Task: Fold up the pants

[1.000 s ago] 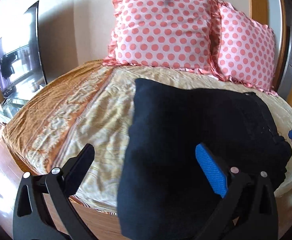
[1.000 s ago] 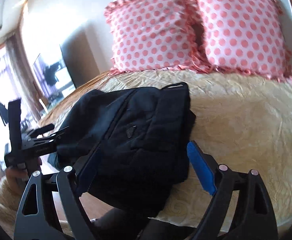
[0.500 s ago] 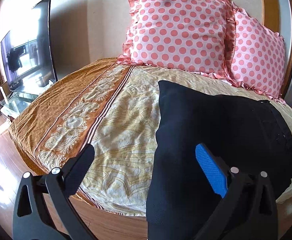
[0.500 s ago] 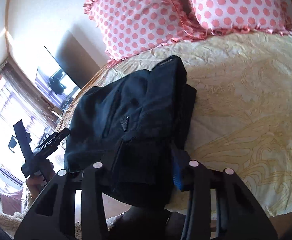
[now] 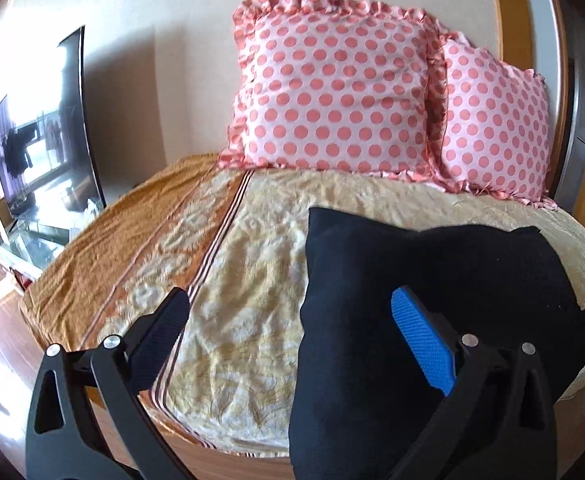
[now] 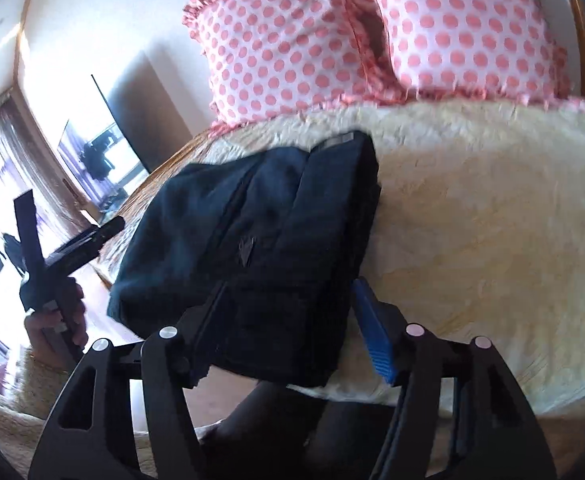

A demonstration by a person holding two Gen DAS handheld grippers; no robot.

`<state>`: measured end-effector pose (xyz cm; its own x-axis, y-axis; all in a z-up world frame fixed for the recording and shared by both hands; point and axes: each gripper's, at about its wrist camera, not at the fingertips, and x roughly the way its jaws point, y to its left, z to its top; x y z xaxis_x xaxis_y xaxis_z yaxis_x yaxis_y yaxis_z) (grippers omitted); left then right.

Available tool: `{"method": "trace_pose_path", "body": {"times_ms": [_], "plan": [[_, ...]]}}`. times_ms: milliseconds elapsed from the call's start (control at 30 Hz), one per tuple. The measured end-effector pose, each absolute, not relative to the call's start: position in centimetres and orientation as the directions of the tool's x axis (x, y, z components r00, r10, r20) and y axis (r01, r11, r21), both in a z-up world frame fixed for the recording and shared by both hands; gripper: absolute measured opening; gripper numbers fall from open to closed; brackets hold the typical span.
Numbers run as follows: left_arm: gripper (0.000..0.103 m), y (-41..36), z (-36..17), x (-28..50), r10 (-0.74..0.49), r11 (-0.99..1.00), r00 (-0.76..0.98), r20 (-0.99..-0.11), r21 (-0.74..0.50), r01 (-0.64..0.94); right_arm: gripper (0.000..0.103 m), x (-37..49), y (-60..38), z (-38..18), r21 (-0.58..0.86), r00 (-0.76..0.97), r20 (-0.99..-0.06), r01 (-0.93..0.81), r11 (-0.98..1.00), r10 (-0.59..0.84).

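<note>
The black pants lie folded in a thick stack at the near edge of the bed, with one end hanging over the edge; they also show in the right wrist view. My left gripper is open and empty, just left of the stack's left edge. My right gripper is open, its jaws on either side of the stack's near right corner, not pinching it. The left gripper shows in a hand at the far left of the right wrist view.
Two pink polka-dot pillows lean against the wall at the head of the bed. A yellow and orange patterned bedspread covers the bed. A TV on a glass stand is on the left. Wooden floor lies below.
The right gripper closed on the stack's near corner half a second ago and has opened again. The left gripper swung left, off the pants.
</note>
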<state>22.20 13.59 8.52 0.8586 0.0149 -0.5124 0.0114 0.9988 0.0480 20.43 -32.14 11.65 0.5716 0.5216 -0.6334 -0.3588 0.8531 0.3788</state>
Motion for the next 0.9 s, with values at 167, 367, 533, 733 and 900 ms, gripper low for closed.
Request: {"method": "trace_pose_path", "body": {"times_ms": [167,367,533,733,900], "plan": [[0.101,10.0,10.4,26.1,-0.060,0.992,0.865,-0.498,0.066,0.107,0.064,23.5,-27.5,14.1,0.174,0.646,-0.575,-0.503,0.847,0.502],[0.101,8.4,6.3,33.5,-0.050,0.993,0.661,-0.748,0.031,0.111,0.067,30.2,-24.0,8.5,0.223,0.409,-0.794,-0.492,0.842,0.450],[0.101,11.6,2.2,35.8,-0.246,0.967,0.500,-0.831,-0.242,0.075,0.069,30.8,-24.6,7.4,0.290,0.378,-0.781,-0.485,0.825,0.497],[0.101,13.2,6.0,31.3,-0.231,0.973,0.586,-0.777,-0.188,0.134,0.069,29.7,-30.9,9.2,0.572,0.326,-0.648,-0.388,0.723,0.688],[0.101,15.3,7.2,30.0,-0.198,0.979,0.574,-0.795,-0.126,0.162,0.071,29.7,-33.8,6.2,0.660,0.200,-0.684,-0.241,0.712,0.702]]}}
